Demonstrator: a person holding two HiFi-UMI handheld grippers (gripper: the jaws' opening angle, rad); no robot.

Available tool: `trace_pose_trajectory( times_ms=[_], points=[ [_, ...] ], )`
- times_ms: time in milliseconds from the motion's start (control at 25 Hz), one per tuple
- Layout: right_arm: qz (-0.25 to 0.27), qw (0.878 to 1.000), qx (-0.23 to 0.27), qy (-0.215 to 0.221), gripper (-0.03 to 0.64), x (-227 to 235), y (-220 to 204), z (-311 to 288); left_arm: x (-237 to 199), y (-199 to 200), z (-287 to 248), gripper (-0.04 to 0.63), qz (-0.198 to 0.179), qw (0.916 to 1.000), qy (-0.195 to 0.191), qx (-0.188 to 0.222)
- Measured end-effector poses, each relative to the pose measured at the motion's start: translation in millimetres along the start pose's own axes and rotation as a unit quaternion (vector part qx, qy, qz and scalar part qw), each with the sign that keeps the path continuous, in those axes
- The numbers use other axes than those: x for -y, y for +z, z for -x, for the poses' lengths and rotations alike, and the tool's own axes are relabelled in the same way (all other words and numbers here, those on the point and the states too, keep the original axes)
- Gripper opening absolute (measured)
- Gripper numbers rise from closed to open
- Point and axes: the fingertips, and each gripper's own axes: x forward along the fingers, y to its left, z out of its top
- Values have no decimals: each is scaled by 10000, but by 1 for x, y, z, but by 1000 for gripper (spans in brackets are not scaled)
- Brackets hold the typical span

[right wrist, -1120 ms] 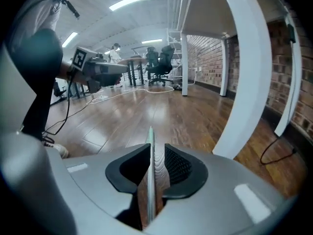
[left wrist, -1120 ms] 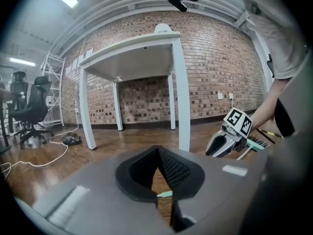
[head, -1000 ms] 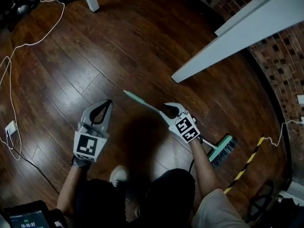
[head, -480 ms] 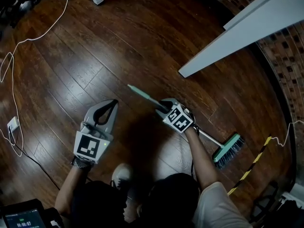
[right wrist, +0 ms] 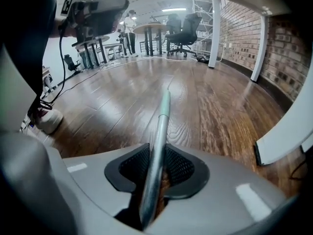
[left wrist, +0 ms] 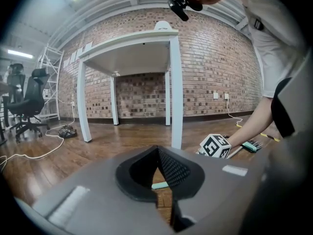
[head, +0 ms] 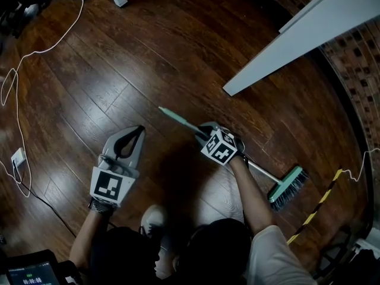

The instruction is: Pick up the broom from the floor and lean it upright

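Observation:
The broom lies on the dark wood floor, its green-tipped handle (head: 173, 117) pointing up-left and its teal brush head (head: 289, 186) at the lower right. My right gripper (head: 200, 134) is down on the handle near its upper end. In the right gripper view the metal handle (right wrist: 163, 116) runs between the two pads (right wrist: 177, 166), which touch it as the jaws are closing. My left gripper (head: 140, 130) hovers to the left of the broom, shut and holding nothing. The left gripper view looks over its joined tips (left wrist: 157, 152) at the right gripper's marker cube (left wrist: 215, 146).
A white table (head: 297, 34) stands at the upper right beside a brick wall. A white cable (head: 18, 100) loops along the left of the floor. A yellow-and-black striped strip (head: 314, 209) lies past the brush head. A shoe (head: 153, 218) is near me.
The right gripper has sunk onto the broom handle and its jaws have come in around it. The left gripper has stayed where it was.

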Motion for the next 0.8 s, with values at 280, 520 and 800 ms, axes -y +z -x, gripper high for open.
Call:
trace_pose_trajectory(
  times_ms=[280, 520, 800],
  points=[
    [-424, 9989, 134, -146, 98, 0, -2, 4, 9, 8, -6, 2, -104, 9999, -114, 41],
    [-520, 9955, 349, -708, 95, -2, 10, 66, -15, 45, 13, 2, 12, 9997, 238, 40],
    [-627, 9834, 595, -1595, 95, -3, 51, 219, -18, 154, 55, 2, 40, 9998, 204, 13]
  ],
)
